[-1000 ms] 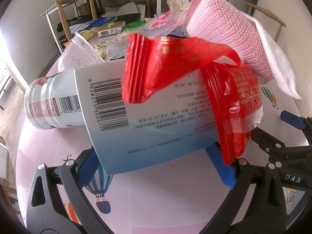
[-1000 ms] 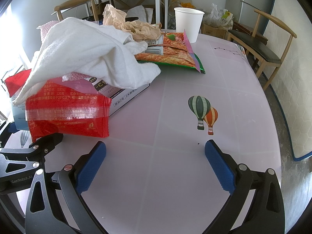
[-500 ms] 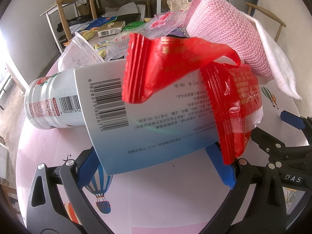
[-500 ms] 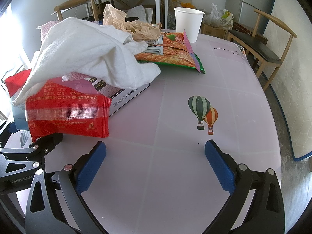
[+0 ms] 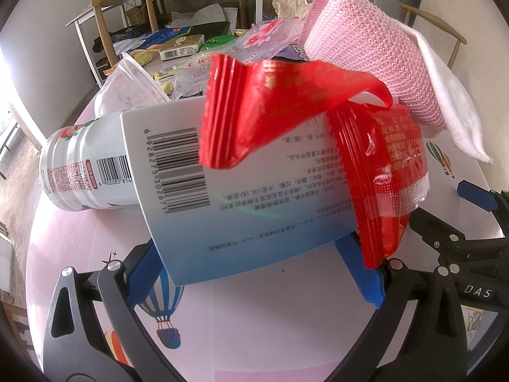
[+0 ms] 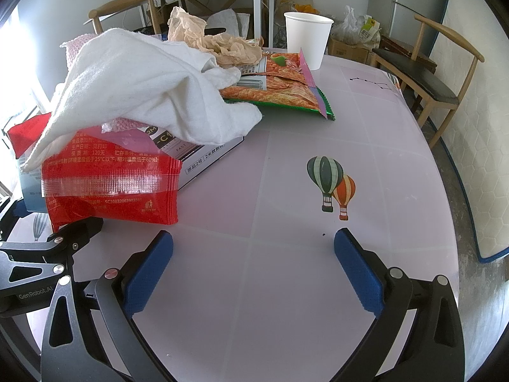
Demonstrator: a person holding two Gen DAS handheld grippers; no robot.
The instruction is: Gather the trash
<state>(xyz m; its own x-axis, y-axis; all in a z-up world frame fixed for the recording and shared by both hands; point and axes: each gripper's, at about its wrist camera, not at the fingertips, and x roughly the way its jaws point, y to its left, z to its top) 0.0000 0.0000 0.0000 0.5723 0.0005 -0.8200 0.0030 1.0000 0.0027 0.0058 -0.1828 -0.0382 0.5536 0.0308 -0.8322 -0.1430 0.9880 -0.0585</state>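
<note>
A pile of trash lies on the pink round table (image 6: pixel 286 286). My left gripper (image 5: pixel 251 270) is open, its blue pads on either side of the near edge of a white-and-blue box (image 5: pixel 241 203). A red wrapper (image 5: pixel 286 108) drapes over the box, and it also shows in the right wrist view (image 6: pixel 111 184). A white can (image 5: pixel 86 172) lies on its side behind the box. A pink-and-white cloth (image 5: pixel 366 51) tops the pile and also shows in the right wrist view (image 6: pixel 143 89). My right gripper (image 6: pixel 253 267) is open and empty over bare table, right of the pile.
An orange snack bag (image 6: pixel 280 92), crumpled brown paper (image 6: pixel 206 41) and a white paper cup (image 6: pixel 307 39) sit at the table's far side. A clear plastic cup (image 5: pixel 127 86) and more packets lie behind the can. Wooden chairs (image 6: pixel 439 73) stand around the table.
</note>
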